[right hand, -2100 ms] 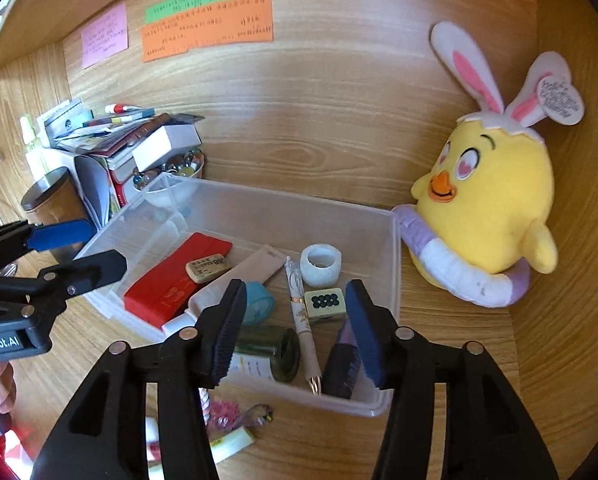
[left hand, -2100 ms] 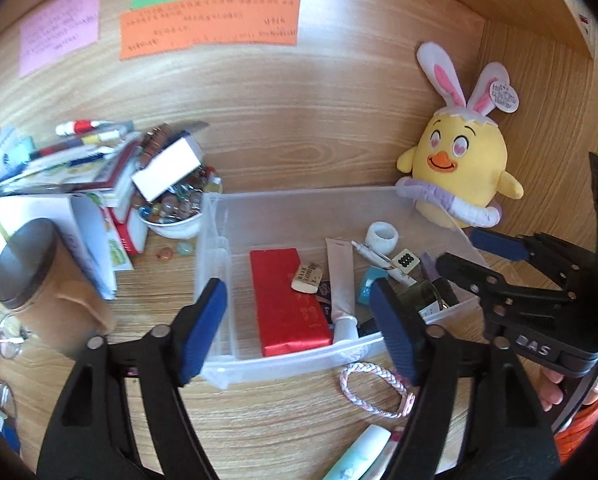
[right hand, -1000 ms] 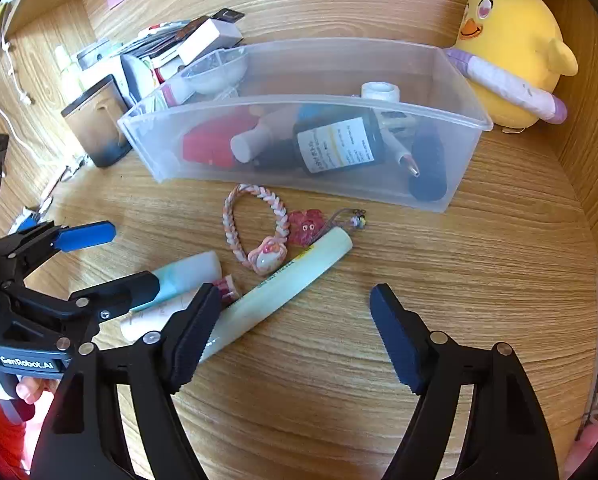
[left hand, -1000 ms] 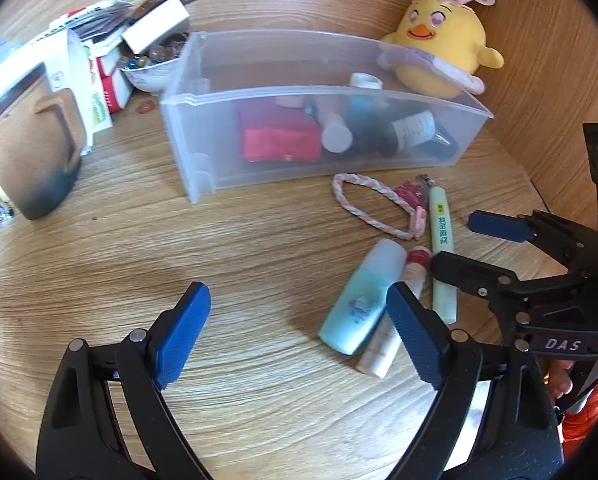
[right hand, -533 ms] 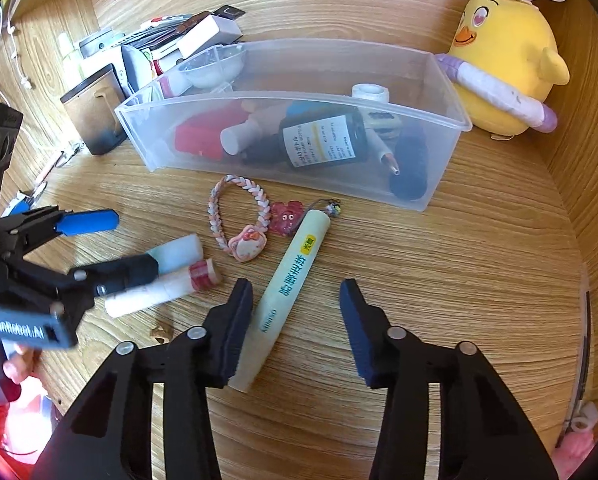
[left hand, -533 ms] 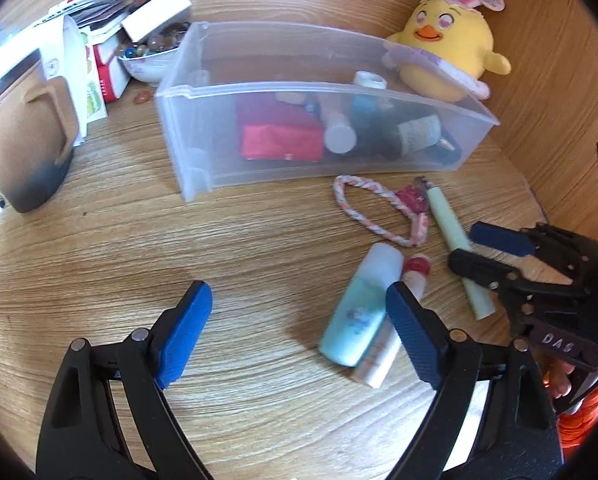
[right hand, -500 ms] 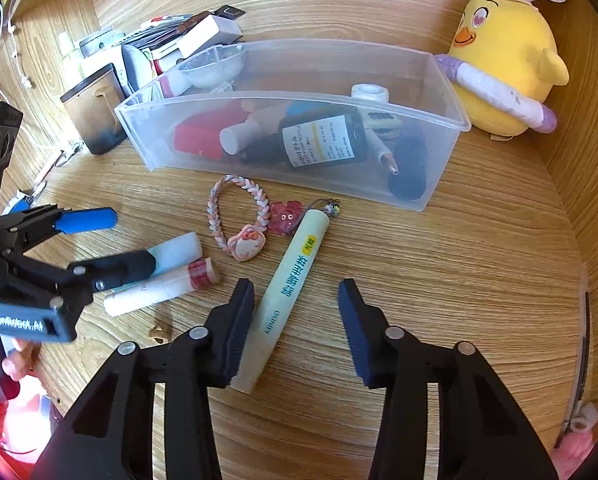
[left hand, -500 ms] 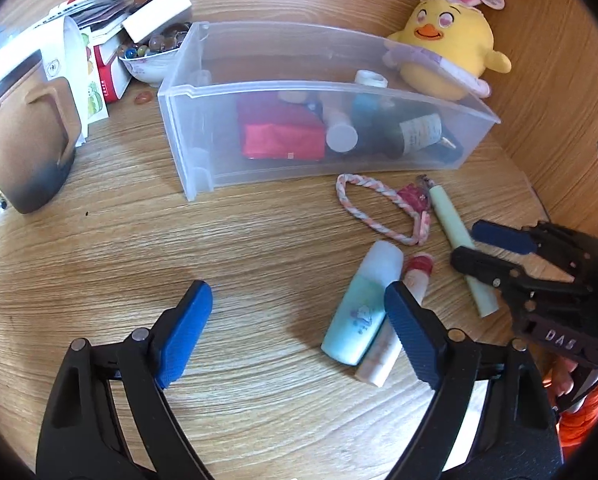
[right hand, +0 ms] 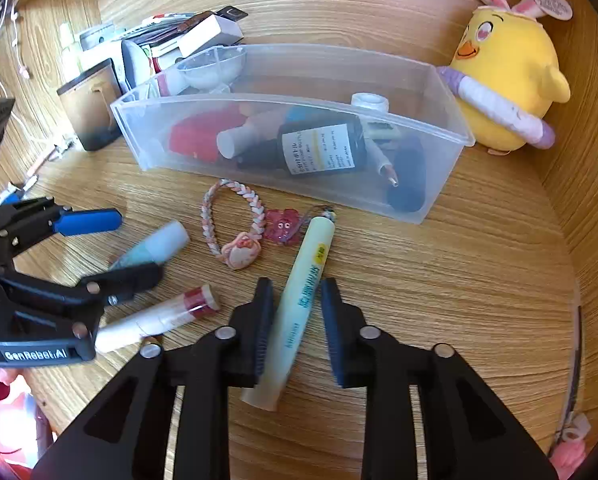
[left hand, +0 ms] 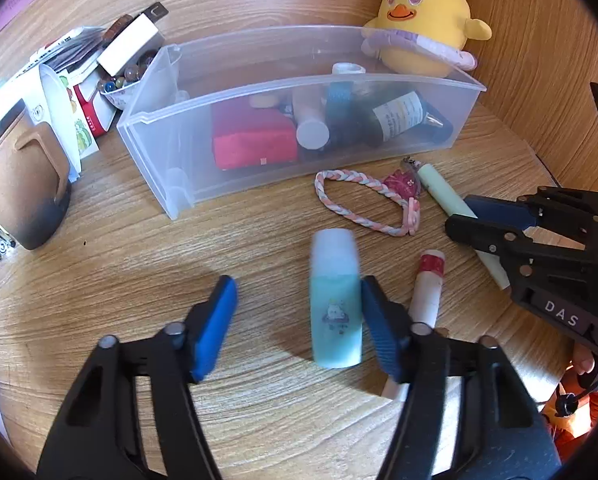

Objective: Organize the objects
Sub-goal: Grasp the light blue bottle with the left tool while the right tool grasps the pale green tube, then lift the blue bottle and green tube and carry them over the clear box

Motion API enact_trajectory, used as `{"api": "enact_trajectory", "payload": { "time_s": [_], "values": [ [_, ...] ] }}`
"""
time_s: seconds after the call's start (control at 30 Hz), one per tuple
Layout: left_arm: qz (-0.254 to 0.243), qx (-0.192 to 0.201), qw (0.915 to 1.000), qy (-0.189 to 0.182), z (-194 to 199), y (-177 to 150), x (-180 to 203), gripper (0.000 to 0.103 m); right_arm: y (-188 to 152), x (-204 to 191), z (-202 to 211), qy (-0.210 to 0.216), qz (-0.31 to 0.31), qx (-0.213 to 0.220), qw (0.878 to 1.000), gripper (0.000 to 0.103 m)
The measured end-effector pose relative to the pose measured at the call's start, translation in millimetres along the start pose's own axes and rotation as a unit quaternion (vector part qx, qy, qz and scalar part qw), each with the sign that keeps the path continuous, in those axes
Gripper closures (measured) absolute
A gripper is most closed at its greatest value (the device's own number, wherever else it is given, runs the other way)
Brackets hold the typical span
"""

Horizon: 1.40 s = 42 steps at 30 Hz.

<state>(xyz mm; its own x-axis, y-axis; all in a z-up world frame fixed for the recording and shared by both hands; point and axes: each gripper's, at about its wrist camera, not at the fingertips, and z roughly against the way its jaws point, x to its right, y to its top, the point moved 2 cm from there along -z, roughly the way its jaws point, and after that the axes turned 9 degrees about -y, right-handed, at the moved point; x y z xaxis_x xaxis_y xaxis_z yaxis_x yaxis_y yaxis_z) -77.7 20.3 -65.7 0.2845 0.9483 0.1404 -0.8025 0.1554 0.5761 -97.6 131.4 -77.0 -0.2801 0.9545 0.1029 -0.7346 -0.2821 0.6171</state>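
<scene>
Jaws on both sides have narrowed and dropped onto their targets within the last second. The right gripper (right hand: 295, 312) now straddles the pale green tube (right hand: 299, 300), jaws apart and close on each side of it, not yet pinching as far as the view shows. The left gripper (left hand: 295, 312) has come down over the blue bottle (left hand: 335, 304), which lies just inside its right-hand jaw with a wide gap to the other. The red-capped stick (left hand: 429, 288) lies just outside that same jaw. All three rest on the surface (left hand: 139, 264), short of the clear bin (left hand: 171, 184) ahead of both jaws. Two pickups look imminent; nothing is lifted yet.
</scene>
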Motion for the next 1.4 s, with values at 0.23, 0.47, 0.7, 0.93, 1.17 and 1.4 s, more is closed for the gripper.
{"api": "enact_trajectory", "payload": {
  "time_s": [0.23,0.47,0.7,0.93,1.17,1.4],
  "values": [
    [0.012,0.012,0.9999,-0.001,5.2,-1.0,-5.8,0.079,-3.3,4.8,2.0,-0.005,-0.008,0.005,1.0,0.089],
    [0.035,0.033,0.9988,-0.007,16.2,-1.0,-12.0,0.079,-9.5,13.0,15.3,0.009,-0.029,0.019,0.999,0.089],
    [0.045,0.069,0.9966,-0.004,36.9,5.3,-15.9,0.079,-6.2,22.6,41.0,0.014,-0.042,0.047,0.998,0.089],
    [0.055,0.11,0.9924,-0.005,58.2,23.5,-14.8,0.079,13.4,26.1,62.5,0.022,-0.05,0.093,0.994,0.089],
    [0.059,0.137,0.9888,-0.009,71.8,41.7,-11.6,0.079,37.8,27.1,70.4,0.033,-0.053,0.127,0.99,0.089],
    [0.059,0.15,0.9869,-0.014,73.8,61.2,-15.3,0.079,67.1,32.6,65.5,0.031,-0.053,0.138,0.989,0.089]
  ]
}}
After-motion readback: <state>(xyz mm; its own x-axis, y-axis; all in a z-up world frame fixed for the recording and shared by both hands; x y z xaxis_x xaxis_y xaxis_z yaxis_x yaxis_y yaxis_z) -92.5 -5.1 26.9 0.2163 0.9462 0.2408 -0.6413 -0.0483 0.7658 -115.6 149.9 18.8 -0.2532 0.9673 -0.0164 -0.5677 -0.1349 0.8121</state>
